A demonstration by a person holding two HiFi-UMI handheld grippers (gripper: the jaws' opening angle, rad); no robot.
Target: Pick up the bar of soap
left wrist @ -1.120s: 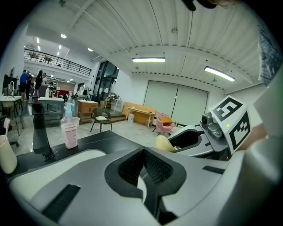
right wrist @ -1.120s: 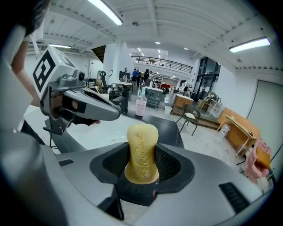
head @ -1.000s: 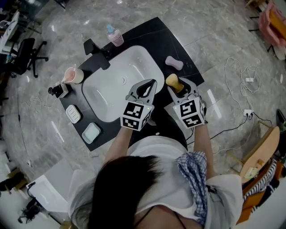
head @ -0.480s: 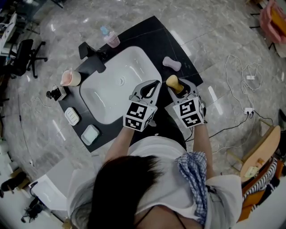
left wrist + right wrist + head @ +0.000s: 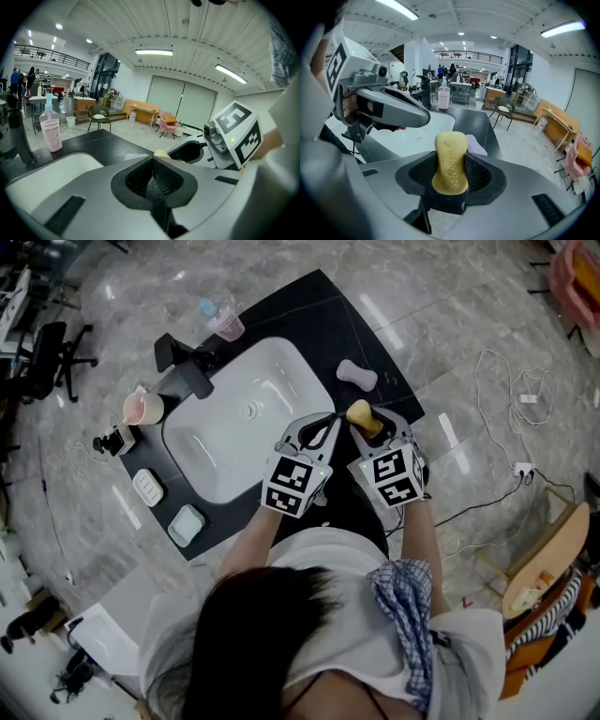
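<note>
A yellow bar of soap [image 5: 450,157] stands upright between the jaws of my right gripper [image 5: 451,174], which is shut on it. In the head view this soap [image 5: 360,415] hangs over the black counter [image 5: 309,310] at the sink's right edge, held by the right gripper [image 5: 372,420]. My left gripper [image 5: 328,420] is just to its left, over the white basin's [image 5: 234,427] near right corner. In the left gripper view its jaws meet at the tips [image 5: 152,160] with nothing between them. A lilac bar of soap [image 5: 357,375] lies on the counter beyond the yellow one.
A black faucet [image 5: 183,368] stands at the basin's far left, with a pink pump bottle [image 5: 223,322] behind it. A pink cup [image 5: 141,408] and two soap dishes [image 5: 148,487] [image 5: 187,524] sit on the counter's left side. Cables [image 5: 511,399] lie on the marble floor at right.
Both grippers have sunk a little, and the left one has drifted right, closer to the right gripper. The yellow soap stays held in the right jaws.
</note>
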